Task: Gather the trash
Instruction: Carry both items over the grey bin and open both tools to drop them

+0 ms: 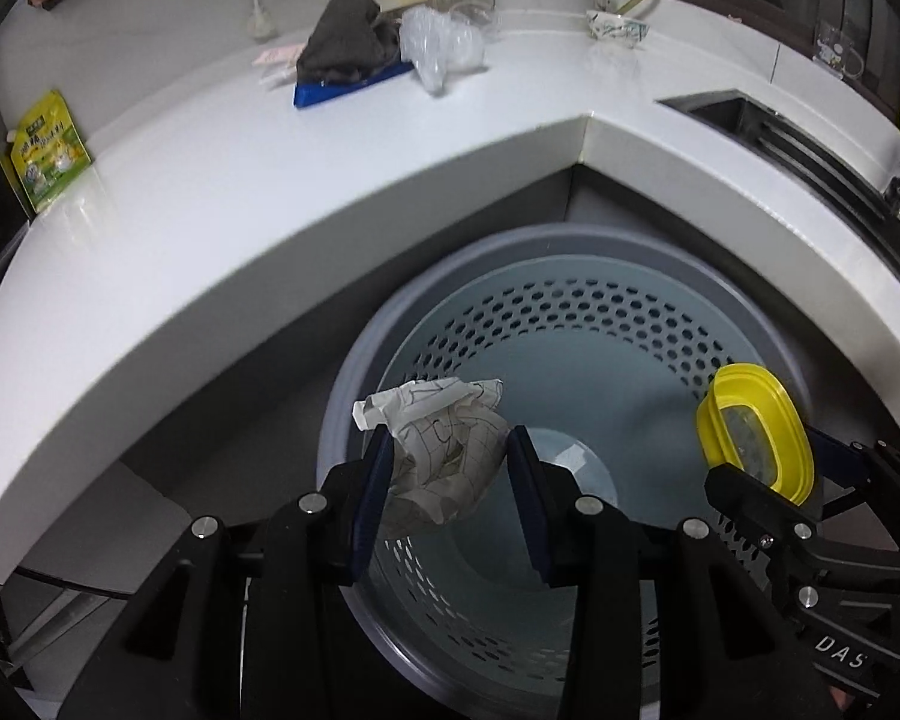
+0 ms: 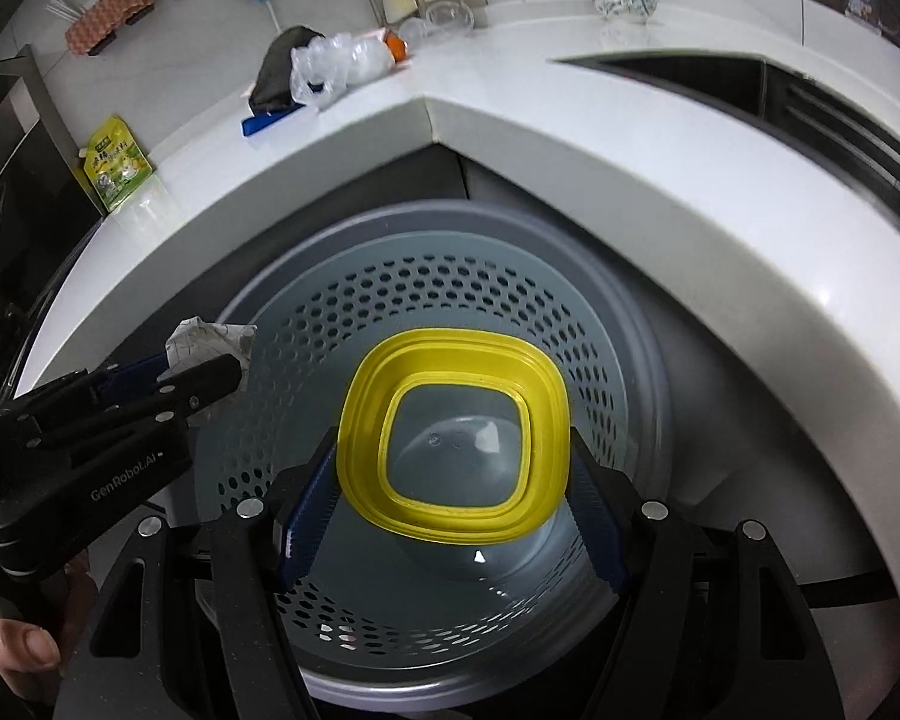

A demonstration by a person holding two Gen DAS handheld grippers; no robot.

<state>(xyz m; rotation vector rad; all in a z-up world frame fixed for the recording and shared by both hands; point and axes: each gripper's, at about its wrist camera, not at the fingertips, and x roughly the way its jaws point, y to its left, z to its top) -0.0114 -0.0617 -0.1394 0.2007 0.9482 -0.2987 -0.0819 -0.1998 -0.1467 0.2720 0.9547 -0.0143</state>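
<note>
White countertop (image 1: pixel 330 180) wraps around an inside corner, and below that corner stands a grey perforated bin (image 1: pixel 600 324) with a pale inner wall full of small holes. Both grippers hang over its open mouth, pointing steeply down into it.

Between the blue pads of the left gripper (image 1: pixel 450 474) sits a crumpled paper (image 1: pixel 444 450), white with dark printed lines. Its left side lies against the left pad; on the right, whether the pad presses the paper cannot be told for sure, though the wad stays up between the 2 fingers above the bin opening. From the right wrist view the same gripper (image 2: pixel 210 372) shows side-on with the paper (image 2: pixel 210 336) sticking out past its tips, and a person's hand (image 2: pixel 24 642) grips the handle at the lower left edge.

The right gripper (image 2: pixel 456 480) is clamped on a yellow plastic lid (image 2: pixel 450 354) with a clear centre panel, 1 blue pad on each side of its rim, the jaws set wide to span it. The lid is held face-on to the camera, directly above the bin's floor. In the left wrist view the lid (image 1: pixel 756 432) appears edge-on at the bin's right side.

Further back on the counter lie a dark cloth (image 1: pixel 342 36), a clear plastic bag (image 1: pixel 438 48), a blue flat item (image 1: pixel 336 87) under the cloth, a green-yellow pouch (image 1: pixel 48 150) at the left end, and a small patterned bowl (image 1: pixel 615 27) near the sink (image 1: pixel 732 111)
</note>
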